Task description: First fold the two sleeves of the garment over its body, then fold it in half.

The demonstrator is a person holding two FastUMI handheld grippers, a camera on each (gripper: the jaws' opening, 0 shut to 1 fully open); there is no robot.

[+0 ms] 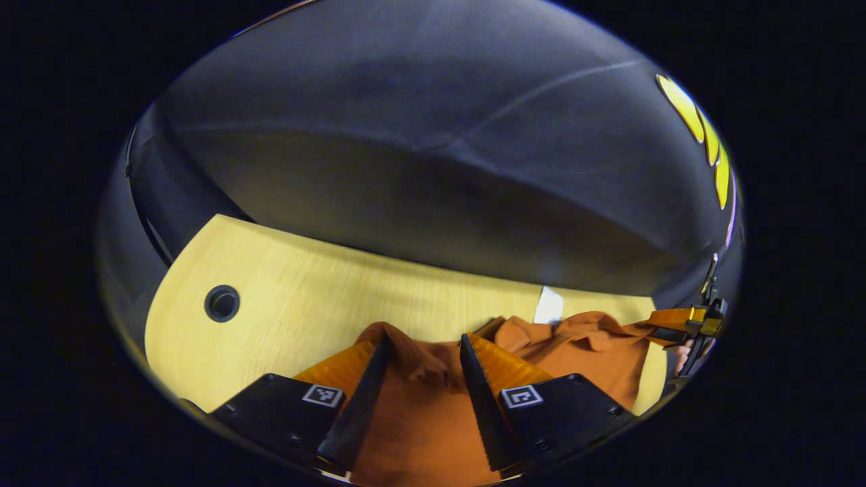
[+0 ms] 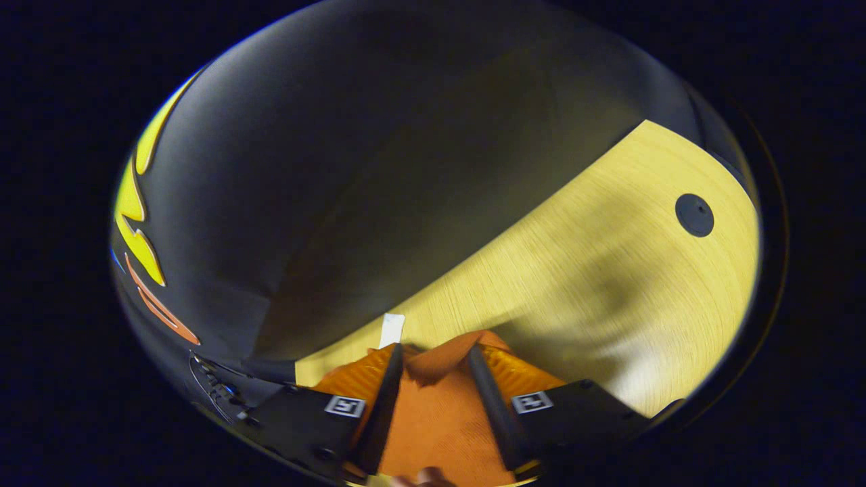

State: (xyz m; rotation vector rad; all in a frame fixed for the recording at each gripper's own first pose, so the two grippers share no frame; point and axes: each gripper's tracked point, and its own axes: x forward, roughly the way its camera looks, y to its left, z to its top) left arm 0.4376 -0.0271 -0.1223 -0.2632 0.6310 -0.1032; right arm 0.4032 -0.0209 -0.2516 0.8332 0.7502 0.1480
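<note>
Roughly mid-task, by my reading. Left gripper view: left hand-held gripper (image 1: 423, 368) is low over the bench (image 1: 284, 297), fingers apart, orange garment (image 1: 575, 352) bunched between and under them. Cloth fills the gap, but I cannot tell whether both fingers press on it. Garment lies crumpled along the near bench edge, running toward the right hand-held gripper (image 1: 683, 328) at the view's far rim, where a hand shows beside it. White tag (image 1: 548, 306) sits at the cloth's far edge. Round hole (image 1: 222, 303) in the bench, well apart from the cloth.

Right gripper view: right hand-held gripper (image 2: 433, 368) likewise spread, a raised fold of garment (image 2: 433, 419) between the fingers; grip uncertain here too. Tag (image 2: 392, 330) just beyond the fingertips. Hole (image 2: 695, 215) far off.

Progress: no flat, squared shape visible. Sleeves cannot be picked out from body, so whether they are folded is unclear; the halving fold looks unfinished. The garment's near part is cut off by each view's lower rim.
</note>
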